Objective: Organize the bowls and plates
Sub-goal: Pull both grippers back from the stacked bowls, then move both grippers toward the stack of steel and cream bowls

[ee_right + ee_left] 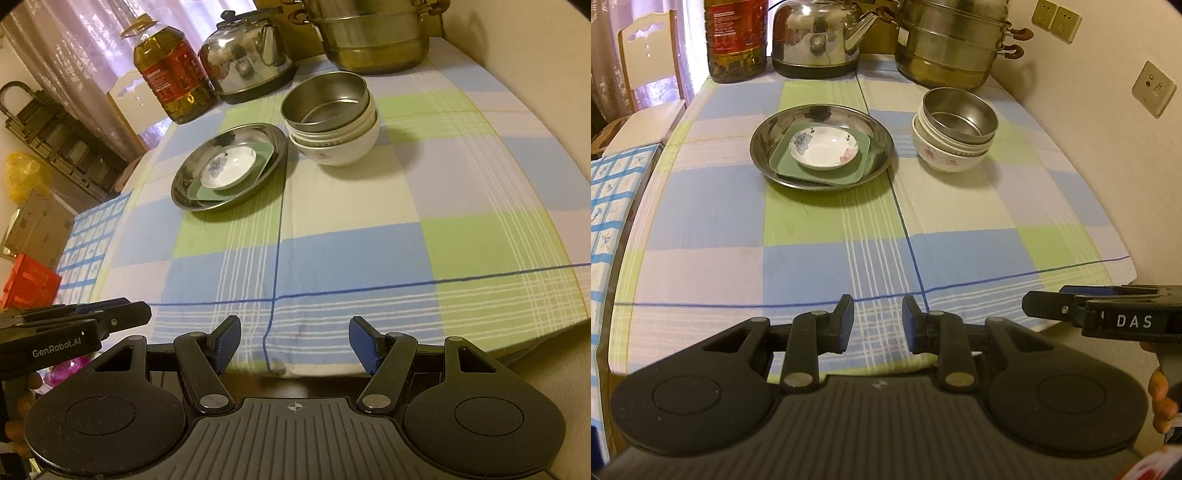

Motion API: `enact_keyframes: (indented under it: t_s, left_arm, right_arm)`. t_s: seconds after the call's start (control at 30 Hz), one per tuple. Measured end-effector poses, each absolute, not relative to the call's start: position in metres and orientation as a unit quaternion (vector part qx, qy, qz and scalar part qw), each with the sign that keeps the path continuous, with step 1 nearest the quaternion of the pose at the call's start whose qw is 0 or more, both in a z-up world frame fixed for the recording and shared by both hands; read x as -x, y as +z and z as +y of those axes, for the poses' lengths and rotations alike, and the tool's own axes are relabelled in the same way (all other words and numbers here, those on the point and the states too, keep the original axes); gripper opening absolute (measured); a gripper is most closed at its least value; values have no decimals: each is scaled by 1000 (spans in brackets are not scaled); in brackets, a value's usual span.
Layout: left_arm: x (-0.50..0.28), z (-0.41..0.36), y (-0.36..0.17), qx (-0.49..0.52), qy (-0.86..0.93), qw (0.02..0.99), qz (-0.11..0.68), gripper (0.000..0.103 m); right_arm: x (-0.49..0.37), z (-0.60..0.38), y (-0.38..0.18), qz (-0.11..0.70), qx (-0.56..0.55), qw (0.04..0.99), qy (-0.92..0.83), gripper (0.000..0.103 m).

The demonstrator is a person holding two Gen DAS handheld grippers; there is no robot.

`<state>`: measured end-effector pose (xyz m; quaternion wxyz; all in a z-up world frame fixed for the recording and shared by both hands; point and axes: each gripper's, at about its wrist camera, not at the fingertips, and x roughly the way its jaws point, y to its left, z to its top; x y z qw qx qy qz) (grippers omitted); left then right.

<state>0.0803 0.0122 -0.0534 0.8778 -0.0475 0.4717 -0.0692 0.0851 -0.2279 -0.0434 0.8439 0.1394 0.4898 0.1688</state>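
Observation:
A round steel plate (764, 136) (192, 173) sits mid-table holding a green square plate (868, 151) (264, 158) with a small white floral dish (823, 147) (229, 166) on top. To its right stands a stack of bowls: a steel bowl (960, 110) (325, 99) nested in white floral bowls (945, 157) (340, 149). My left gripper (878, 325) is open and empty over the table's near edge. My right gripper (294, 345) is open and empty at the near edge, well short of the dishes.
At the back stand an oil bottle (737, 37) (171, 74), a steel kettle (816, 37) (247, 55) and a large steamer pot (953, 40) (376, 37). A wall with sockets (1154, 88) runs along the right. A chair (646, 74) stands at the left.

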Motion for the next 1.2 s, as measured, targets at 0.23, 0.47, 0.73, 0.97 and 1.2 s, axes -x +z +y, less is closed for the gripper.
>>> enact_keyframes:
  t_s: [0.23, 0.47, 0.73, 0.97, 1.2]
  left_arm:
    - [-109, 27, -51, 44, -92, 877, 470, 25]
    - [-143, 43, -50, 33, -117, 877, 464, 25]
    - [-175, 49, -51, 16, -148, 880, 451, 25]
    - [-199, 44, -49, 21, -168, 881, 441, 25]
    - [-229, 25, -44, 29, -164, 893, 419, 24]
  right_arm:
    - [-103, -219, -41, 488, -162, 844, 152, 65]
    - [-124, -213, -37, 477, -192, 850, 119, 65]
    - [-142, -206, -36, 469, -201, 856, 83, 65]
    - [-155, -209, -37, 467, -199, 859, 67, 65]
    - [-183, -239, -29, 427, -193, 881, 58, 52]
